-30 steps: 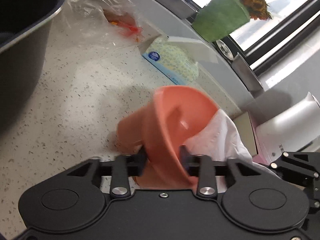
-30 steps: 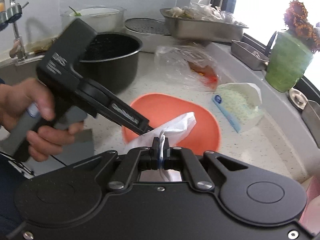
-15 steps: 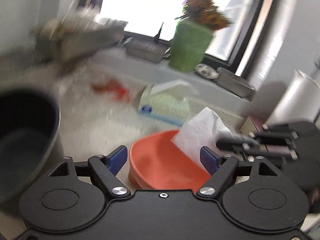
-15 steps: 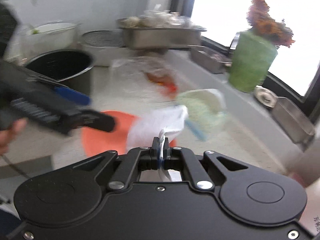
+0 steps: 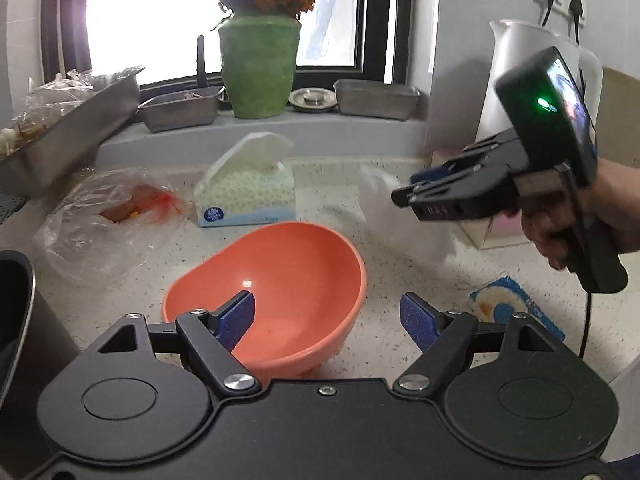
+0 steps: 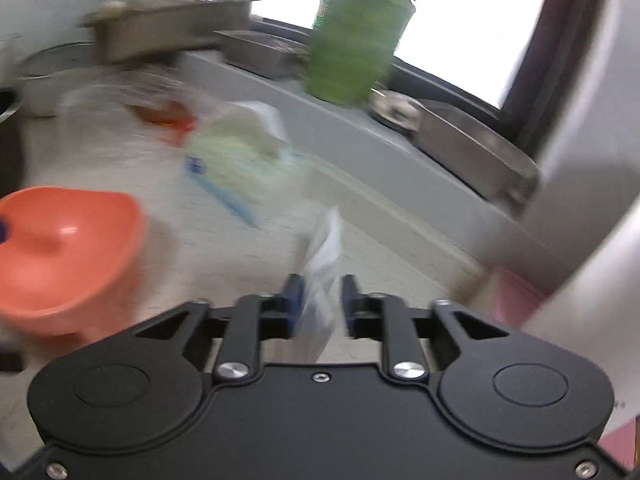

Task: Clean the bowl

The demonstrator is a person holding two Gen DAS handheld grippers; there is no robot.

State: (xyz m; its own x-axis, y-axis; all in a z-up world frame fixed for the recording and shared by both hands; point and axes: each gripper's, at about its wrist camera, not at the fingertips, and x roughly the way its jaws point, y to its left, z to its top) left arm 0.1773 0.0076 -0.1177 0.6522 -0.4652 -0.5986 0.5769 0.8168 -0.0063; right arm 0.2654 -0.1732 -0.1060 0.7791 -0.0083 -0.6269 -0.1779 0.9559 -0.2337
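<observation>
An orange bowl (image 5: 288, 280) rests on the speckled counter (image 5: 380, 340), leaning slightly; it also shows at the left of the right wrist view as the orange bowl (image 6: 60, 248). My left gripper (image 5: 328, 314) is open just above its near side, one blue pad over the inside and the other outside the rim, neither touching. To the right, a person's hand holds my right gripper (image 5: 404, 196). Its jaws are opening. A white tissue (image 6: 320, 276) hangs loose between the pads of the right gripper (image 6: 320, 300), blurred by motion.
A tissue box (image 5: 246, 196) and a crumpled plastic bag (image 5: 108, 216) lie behind the bowl. A green vase (image 5: 260, 64) and metal trays sit on the sill. A black pot (image 5: 16, 320) is at the left, a white kettle (image 5: 516, 80) and a blue-white sponge (image 5: 508, 304) at the right.
The left gripper let go of the bowl's rim and rolled level; the bowl now sits on the counter. The right gripper carried the tissue out to the right and its jaws parted.
</observation>
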